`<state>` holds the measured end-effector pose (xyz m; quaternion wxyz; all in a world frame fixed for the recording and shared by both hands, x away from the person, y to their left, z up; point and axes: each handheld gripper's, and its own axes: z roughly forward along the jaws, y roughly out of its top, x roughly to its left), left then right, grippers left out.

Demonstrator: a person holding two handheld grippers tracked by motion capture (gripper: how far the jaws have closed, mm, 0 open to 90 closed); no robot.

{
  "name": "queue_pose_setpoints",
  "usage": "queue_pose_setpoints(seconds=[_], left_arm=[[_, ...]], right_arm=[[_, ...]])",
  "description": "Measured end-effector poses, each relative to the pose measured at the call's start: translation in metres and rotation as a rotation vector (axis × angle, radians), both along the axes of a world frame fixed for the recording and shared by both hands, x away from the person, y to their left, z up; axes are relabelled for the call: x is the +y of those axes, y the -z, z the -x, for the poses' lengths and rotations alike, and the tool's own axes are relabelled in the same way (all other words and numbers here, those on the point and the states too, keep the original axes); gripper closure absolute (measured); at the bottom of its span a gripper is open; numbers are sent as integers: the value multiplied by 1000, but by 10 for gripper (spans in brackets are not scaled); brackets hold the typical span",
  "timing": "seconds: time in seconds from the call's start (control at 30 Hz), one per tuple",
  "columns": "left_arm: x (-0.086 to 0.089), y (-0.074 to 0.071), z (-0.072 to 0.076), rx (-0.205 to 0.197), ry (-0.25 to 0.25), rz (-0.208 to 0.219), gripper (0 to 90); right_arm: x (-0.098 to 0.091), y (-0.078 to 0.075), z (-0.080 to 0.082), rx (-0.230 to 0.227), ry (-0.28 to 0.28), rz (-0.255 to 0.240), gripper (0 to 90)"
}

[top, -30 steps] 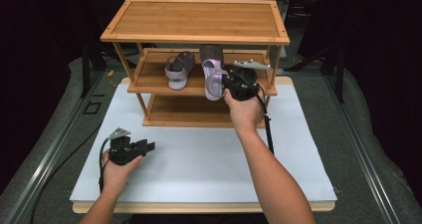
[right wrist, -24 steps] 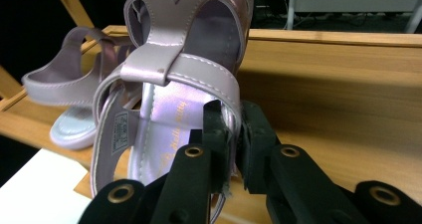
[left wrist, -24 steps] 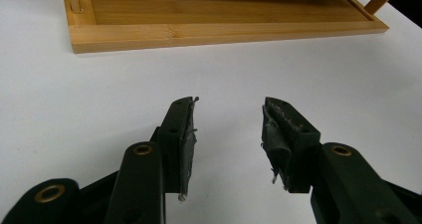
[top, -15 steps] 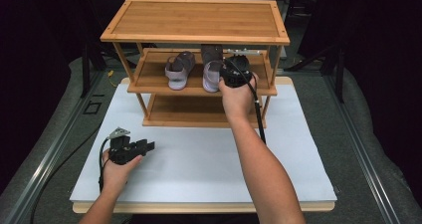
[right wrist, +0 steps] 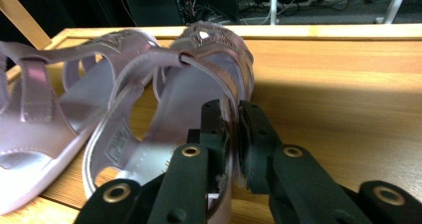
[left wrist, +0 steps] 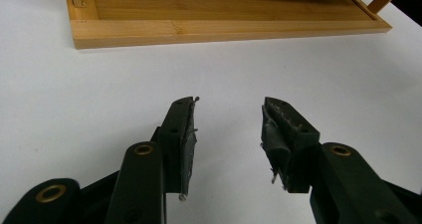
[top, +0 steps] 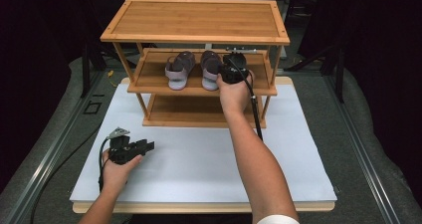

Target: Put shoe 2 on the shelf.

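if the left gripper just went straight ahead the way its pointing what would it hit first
Probably the front edge of the rack's bottom shelf; the open left gripper has bare white tabletop ahead before that.

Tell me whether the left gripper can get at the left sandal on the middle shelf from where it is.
Probably yes: the left gripper is open and empty, and the left sandal lies at the shelf's open front.

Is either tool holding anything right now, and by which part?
The right tool pinches the right-hand sandal by its heel strap, though its jaws have just been opening. The left tool is open and empty.
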<state>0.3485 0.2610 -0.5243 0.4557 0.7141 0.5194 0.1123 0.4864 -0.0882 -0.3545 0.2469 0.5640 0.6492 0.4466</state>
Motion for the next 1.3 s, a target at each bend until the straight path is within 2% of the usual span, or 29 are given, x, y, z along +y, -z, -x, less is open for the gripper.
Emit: queue_pose_setpoints(seconds=[0.1, 0.23, 0.27, 0.4, 0.57, 0.63, 0.73, 0.77, 0.8, 0.83, 0.87, 0.9, 0.97, 1.0, 1.07, 1.1, 1.13, 1.2, 1.23, 1.27, 1.3], left_arm=[[0, 0, 0, -1, 0, 0, 560], [0, 0, 0, -1, 2, -2, 559], [-1, 0, 0, -1, 2, -3, 557], [-1, 0, 0, -3, 7, -6, 555], [-1, 0, 0, -6, 10, -12, 556], [-2, -2, 0, -17, 25, -44, 587], [-4, -4, 1, -24, 36, -49, 624], [-7, -7, 2, -38, 39, -43, 624], [-7, -7, 2, -38, 39, -43, 624], [-9, -11, 2, -58, 37, -32, 625], [-9, -11, 2, -58, 37, -32, 625], [-11, -15, 1, -70, 35, -23, 623], [-13, -18, 1, -78, 34, -17, 615], [-15, -24, -1, -94, 30, 18, 610], [-15, -28, -3, -99, 32, 32, 606], [-17, -33, -5, -112, 29, 39, 606], [-19, -37, -7, -123, 30, 42, 606], [-22, -51, -15, -142, 26, 8, 606], [-23, -57, -18, -159, 20, 4, 607], [-23, -57, -18, -159, 20, 4, 609], [-25, -66, -23, -178, 19, -6, 623]], right_arm=[[2, -1, 0, -11, -1, 5, 783], [2, -4, 3, -28, -7, -20, 718], [3, -7, 4, -48, -11, -38, 703], [2, -10, 9, -54, -24, -40, 685], [-2, -16, 20, -67, -52, -28, 684], [-5, -18, 28, -71, -77, -26, 682], [-8, -18, 36, -73, -93, -31, 672], [-14, -17, 47, -97, -108, -48, 660], [-14, -17, 47, -97, -108, -48, 660], [-19, -16, 54, -88, -134, -48, 659], [-19, -16, 54, -88, -134, -48, 659], [-25, -15, 61, -107, -150, -46, 644], [-32, -13, 67, -104, -166, -70, 629], [-35, -12, 69, -99, -179, -78, 623], [-37, -11, 70, -95, -190, -76, 613], [-38, -10, 71, -94, -189, -56, 605], [-40, -9, 73, -97, -216, -41, 583], [-42, -7, 75, -107, -228, -7, 563], [-43, -6, 75, -114, -229, 2, 562], [-43, -6, 75, -114, -229, 2, 562], [-45, -3, 72, -117, -220, 9, 549]])
